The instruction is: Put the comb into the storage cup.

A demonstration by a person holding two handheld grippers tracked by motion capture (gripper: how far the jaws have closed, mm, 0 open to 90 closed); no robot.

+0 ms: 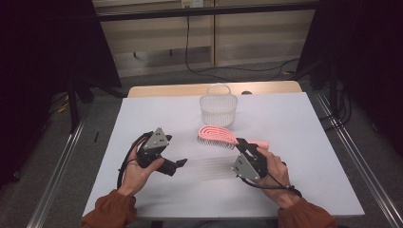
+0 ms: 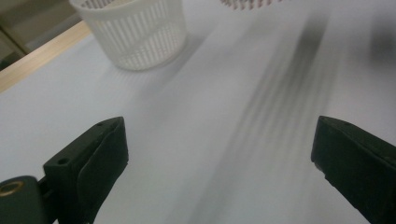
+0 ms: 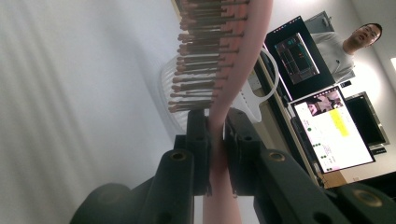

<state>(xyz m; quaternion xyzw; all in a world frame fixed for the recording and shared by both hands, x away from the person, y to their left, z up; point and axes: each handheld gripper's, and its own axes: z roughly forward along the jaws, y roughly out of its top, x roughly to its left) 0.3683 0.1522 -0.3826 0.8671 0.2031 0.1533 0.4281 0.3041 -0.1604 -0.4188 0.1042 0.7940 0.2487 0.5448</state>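
With the white basket [image 1: 218, 110] as landmark at the far middle of the pale table [image 1: 294, 142] in a dim room, the pink hairbrush [image 1: 216, 135] hangs just before it, pinched by its handle in the right gripper [image 1: 242, 144], probably to be dropped in, while the left gripper [image 1: 180, 164] waits spread and empty, nearer the person.

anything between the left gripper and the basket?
Nothing: bare tabletop between the open left gripper and the basket in the left gripper view; the high view shows the same.
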